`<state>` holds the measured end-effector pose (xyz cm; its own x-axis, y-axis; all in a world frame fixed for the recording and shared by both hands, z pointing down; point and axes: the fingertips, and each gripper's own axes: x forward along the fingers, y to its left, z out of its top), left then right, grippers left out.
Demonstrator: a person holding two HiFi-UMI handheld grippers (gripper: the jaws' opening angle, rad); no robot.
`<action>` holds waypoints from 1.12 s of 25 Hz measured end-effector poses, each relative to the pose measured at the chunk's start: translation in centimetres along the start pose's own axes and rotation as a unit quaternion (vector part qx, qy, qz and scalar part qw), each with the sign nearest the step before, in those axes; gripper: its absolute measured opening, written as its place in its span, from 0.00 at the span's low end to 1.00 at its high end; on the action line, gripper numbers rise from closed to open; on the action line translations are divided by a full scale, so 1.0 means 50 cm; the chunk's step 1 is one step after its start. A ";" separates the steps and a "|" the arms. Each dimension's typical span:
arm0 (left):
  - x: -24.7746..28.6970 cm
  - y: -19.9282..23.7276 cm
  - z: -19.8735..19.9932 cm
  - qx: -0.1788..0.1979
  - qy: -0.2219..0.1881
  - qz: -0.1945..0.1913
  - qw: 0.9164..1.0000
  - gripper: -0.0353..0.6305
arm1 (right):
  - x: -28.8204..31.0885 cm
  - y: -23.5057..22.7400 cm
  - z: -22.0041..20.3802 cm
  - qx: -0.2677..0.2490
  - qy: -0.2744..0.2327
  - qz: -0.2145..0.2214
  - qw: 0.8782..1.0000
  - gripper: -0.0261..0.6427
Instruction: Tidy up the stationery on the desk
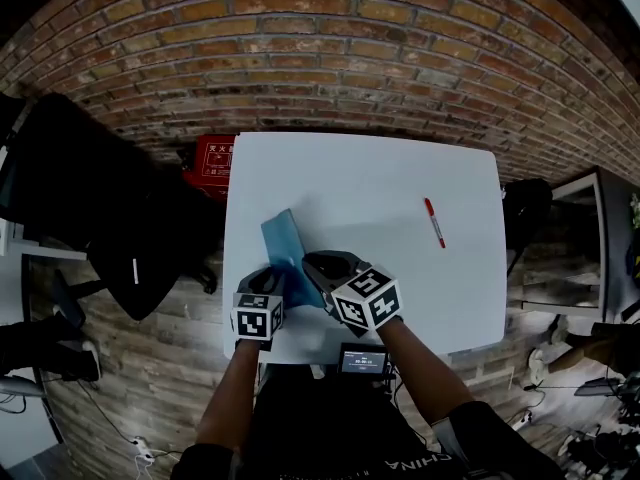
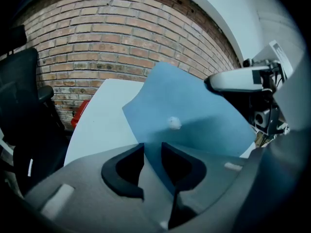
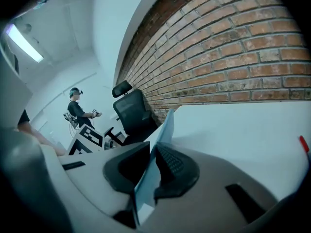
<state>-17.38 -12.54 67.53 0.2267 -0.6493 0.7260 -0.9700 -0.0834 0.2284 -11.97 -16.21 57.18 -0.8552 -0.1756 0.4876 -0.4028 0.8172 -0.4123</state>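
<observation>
A blue plastic folder [image 1: 283, 240] with a white snap button [image 2: 174, 123] is held over the front left part of the white table [image 1: 380, 168]. My left gripper [image 1: 268, 278] is shut on its near edge; the sheet runs up from between the pads [image 2: 152, 155]. My right gripper [image 1: 320, 268] sits just right of the left one, shut on a thin blue edge of the folder [image 3: 163, 130] that stands upright between its jaws [image 3: 150, 168]. A red pen [image 1: 434, 222] lies alone on the right side of the table, and its tip shows in the right gripper view [image 3: 304, 143].
A brick wall [image 1: 330, 58] runs behind the table. A black office chair [image 1: 110, 208] stands to the left, with a red box [image 1: 210, 160] on the floor by the table's far left corner. A person [image 3: 77, 108] stands far off to the left.
</observation>
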 end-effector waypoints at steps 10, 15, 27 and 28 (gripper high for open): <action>-0.030 -0.005 0.005 0.022 -0.017 -0.018 0.999 0.15 | 0.032 0.089 0.043 -0.033 -0.023 0.044 0.998 0.11; -0.061 -0.020 0.023 -0.003 -0.040 -0.063 0.997 0.15 | 0.041 0.107 0.049 -0.046 -0.021 0.049 0.998 0.11; -0.196 -0.067 0.096 -0.059 -0.098 -0.147 0.983 0.23 | 0.054 0.124 0.054 -0.068 -0.011 0.048 0.997 0.11; -0.207 -0.071 0.101 -0.062 -0.101 -0.151 0.981 0.24 | 0.055 0.126 0.054 -0.069 -0.010 0.048 0.996 0.11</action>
<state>-16.71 -9.33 55.95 0.4677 -0.7472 0.4722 -0.8402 -0.2100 0.4999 -17.73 -13.05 53.83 -0.8947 -0.1035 0.4346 -0.2719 0.8980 -0.3459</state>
